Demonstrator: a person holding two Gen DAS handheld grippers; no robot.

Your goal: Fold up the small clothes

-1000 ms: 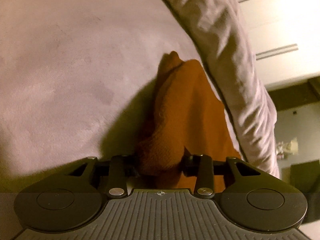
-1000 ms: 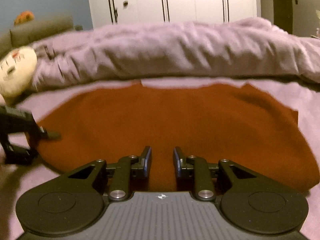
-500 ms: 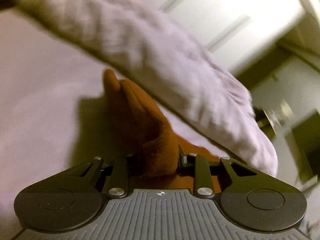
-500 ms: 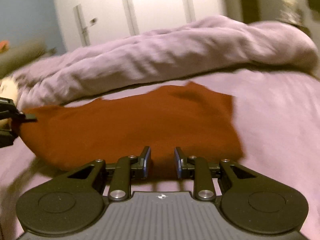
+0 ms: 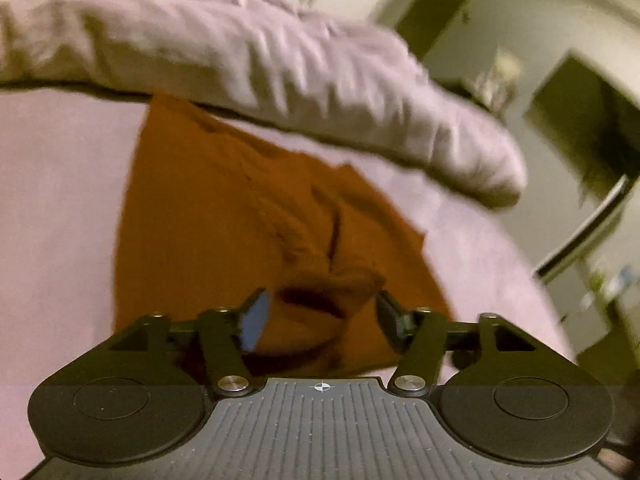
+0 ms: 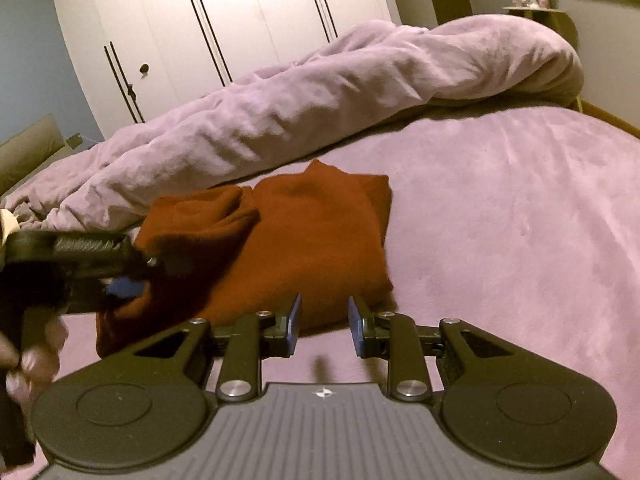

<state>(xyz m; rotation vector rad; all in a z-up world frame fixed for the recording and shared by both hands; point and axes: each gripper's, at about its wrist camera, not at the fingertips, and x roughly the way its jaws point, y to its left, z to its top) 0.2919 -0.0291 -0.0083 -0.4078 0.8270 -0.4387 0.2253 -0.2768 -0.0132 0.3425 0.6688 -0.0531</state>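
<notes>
The bed [image 6: 500, 208] fills most of both views, covered with a lilac sheet. A rumpled lilac duvet [image 6: 320, 96] lies in a long roll along the far side of the bed. Behind the duvet stands a white wardrobe [image 6: 224, 16] with dark vertical handles. No container shows in either view, and I can read no label or writing anywhere.

The rust-brown garment [image 6: 304, 240] lies on the bed, just in front of the duvet; its far edge reaches the duvet or goes slightly under it, which the left wrist view [image 5: 208, 208] suggests. It is folded over itself, with a bunched, thicker part at its left end.

The left gripper [image 5: 322, 312] is at this bunched end. Its jaws have just been opening and now stand apart. A fold of the garment sits between them; it lies close to the right finger, but whether it touches I cannot tell. In the right wrist view the left gripper [image 6: 128, 276] comes in from the left, with a blurred part of a hand [image 6: 28, 360] under it.

The right gripper [image 6: 322, 324] is at the near edge of the garment. Its jaws are a little apart, with nothing between them, only the sheet showing there.
</notes>
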